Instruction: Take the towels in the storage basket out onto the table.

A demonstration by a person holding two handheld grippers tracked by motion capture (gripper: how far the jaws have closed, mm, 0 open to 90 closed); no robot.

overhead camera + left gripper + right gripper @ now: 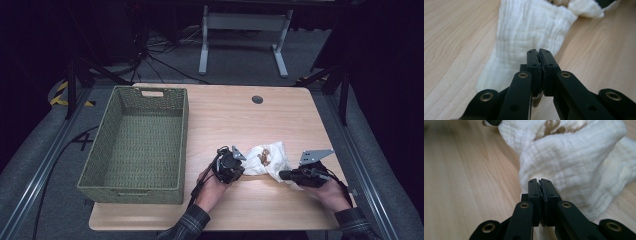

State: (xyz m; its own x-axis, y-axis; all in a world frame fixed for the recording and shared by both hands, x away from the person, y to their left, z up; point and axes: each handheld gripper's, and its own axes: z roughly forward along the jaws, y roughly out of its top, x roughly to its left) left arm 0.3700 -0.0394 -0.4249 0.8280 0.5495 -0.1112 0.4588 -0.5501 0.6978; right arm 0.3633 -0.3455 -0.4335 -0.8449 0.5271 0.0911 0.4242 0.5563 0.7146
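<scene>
Pinching the white cloth (266, 160) from both ends, my left tongs (239, 167) and right tongs (283, 174) are each clenched on a fold. It lies crumpled near the worktop's (225, 115) front edge, right of the basket (135, 145).
</scene>
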